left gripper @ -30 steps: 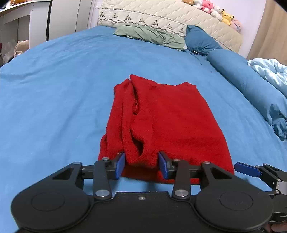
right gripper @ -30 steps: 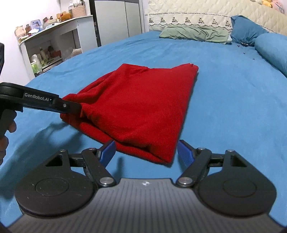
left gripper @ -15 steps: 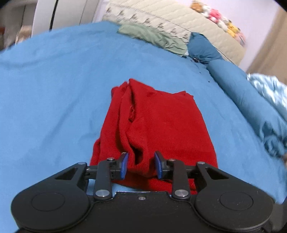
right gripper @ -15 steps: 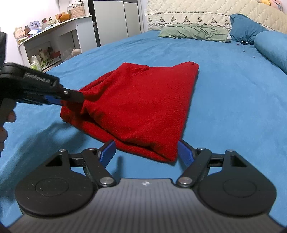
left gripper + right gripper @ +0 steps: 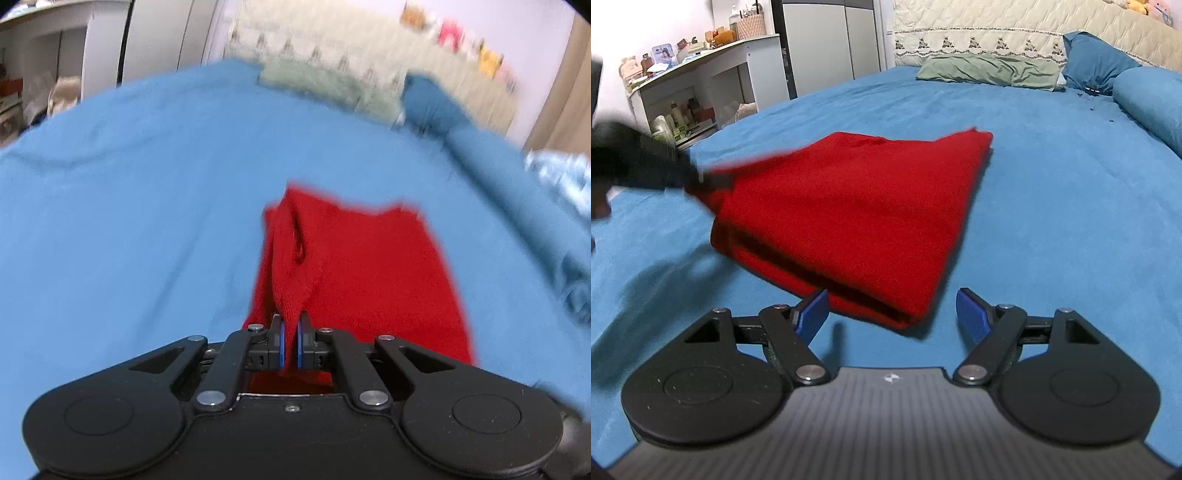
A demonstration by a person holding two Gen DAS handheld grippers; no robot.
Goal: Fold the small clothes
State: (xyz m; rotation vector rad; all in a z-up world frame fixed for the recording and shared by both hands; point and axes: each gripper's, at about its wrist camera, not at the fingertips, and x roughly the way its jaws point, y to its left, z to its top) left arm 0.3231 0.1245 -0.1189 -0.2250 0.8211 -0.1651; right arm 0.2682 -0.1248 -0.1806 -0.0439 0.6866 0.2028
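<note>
- My left gripper (image 5: 290,341) is clenched on a pinch of the red garment (image 5: 365,269); the blue pads sit nearly together with a ridge of knit drawn up between them, at the cloth's near left corner.
- My right gripper (image 5: 892,314) hangs with its jaws spread wide and nothing in them; the near right corner of the garment lies just ahead of the fingertips, between them but not touched.
- From the right wrist view I see the left gripper (image 5: 701,181) off to the tool's left, lifting that corner so the near edge rises toward it, though that part is blurred.
- The garment is already doubled into a rough rectangle on the blue bedsheet (image 5: 1052,221), its long axis running straight away from both tools toward the pillows (image 5: 990,70).
- I judge the coming move turns on this: both near corners sit at my tools, the far edge lies dead ahead, so a fold goes forward along that axis.
- The left hand has its corner; the right is nearest the free one and would need to close there first, or the fold will skew.
</note>
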